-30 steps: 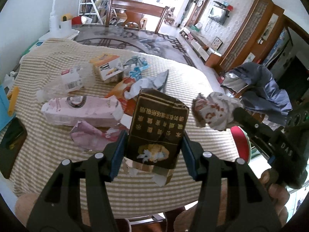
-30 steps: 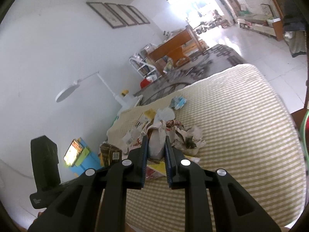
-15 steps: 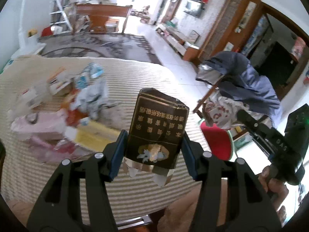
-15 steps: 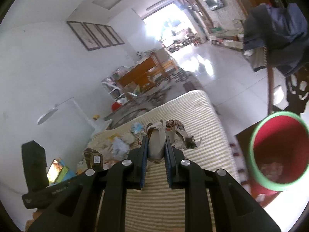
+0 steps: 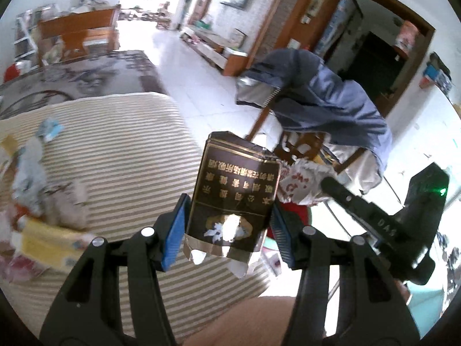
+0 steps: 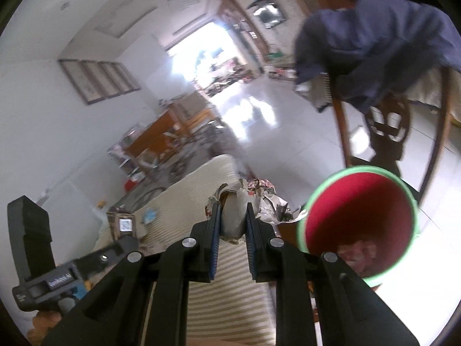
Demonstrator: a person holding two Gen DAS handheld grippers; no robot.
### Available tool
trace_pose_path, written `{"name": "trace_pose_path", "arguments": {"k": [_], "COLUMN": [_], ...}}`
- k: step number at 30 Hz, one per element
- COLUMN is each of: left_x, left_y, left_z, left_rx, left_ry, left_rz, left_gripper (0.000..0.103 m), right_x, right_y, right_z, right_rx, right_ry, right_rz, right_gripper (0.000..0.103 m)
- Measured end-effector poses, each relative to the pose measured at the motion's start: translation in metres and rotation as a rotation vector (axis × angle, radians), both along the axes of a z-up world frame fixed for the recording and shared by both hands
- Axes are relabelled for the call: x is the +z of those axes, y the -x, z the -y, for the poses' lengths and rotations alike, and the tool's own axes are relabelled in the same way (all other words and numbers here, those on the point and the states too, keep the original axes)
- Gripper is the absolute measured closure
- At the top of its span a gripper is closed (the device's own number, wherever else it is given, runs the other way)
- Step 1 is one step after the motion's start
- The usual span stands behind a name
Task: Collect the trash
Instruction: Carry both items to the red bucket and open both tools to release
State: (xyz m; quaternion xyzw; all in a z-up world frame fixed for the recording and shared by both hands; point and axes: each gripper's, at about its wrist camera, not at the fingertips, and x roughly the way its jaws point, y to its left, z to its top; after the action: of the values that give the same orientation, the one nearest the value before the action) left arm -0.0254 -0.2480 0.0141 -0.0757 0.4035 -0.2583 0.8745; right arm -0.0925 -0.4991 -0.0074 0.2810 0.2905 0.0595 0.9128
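The left gripper (image 5: pixel 227 230) is clamped on a dark cigarette pack (image 5: pixel 236 199), blue pads pressing on both of its sides, gold lettering facing the camera and torn foil hanging from its near end. The pack stands nearly upright between the fingers, lifted clear of the striped tabletop (image 5: pixel 121 155) below and to the gripper's left. More litter lies far off to the left on that cloth: a yellow wrapper (image 5: pixel 49 242), crumpled grey paper (image 5: pixel 28 170) and a small blue scrap (image 5: pixel 50 128), all blurred.

Over on the right, the right gripper (image 6: pixel 233 225) is squeezed tight on a crumpled paper wad (image 6: pixel 259 199), white with red print, bunched out past the fingertips. From the left wrist view that same wad (image 5: pixel 305 181) sits just to the right of the cigarette pack, nearly touching it.

Just right of the right gripper and lower down, a red bin with a green rim (image 6: pixel 360 225) gapes open, some trash visible at its bottom. Beyond it stands a wooden chair (image 6: pixel 386 132) draped with a blue jacket (image 6: pixel 374 43).
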Motion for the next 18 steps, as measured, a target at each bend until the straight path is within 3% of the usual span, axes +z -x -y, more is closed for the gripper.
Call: {"name": "trace_pose_path", "arguments": {"k": [4, 11, 18], "left_x": [-0.005, -0.019, -0.031], "left_y": [-0.013, -0.026, -0.035], "left_z": [0.035, 0.101, 0.136], "left_rx": [-0.087, -0.247, -0.302], "left_ry": [-0.014, -0.138, -0.206], "left_rz": [-0.014, 0.018, 0.026], "left_gripper": [0.051, 0.051, 0.051], "right_x": [-0.018, -0.045, -0.058], "right_y": [0.003, 0.009, 0.009], "right_z": [0.030, 0.066, 0.078], "right_rx": [-0.084, -0.180, -0.214], "right_ry": [-0.021, -0.051, -0.061], "right_rz": [-0.037, -0.087, -0.102], "right_gripper": [0.087, 0.087, 0.085]}}
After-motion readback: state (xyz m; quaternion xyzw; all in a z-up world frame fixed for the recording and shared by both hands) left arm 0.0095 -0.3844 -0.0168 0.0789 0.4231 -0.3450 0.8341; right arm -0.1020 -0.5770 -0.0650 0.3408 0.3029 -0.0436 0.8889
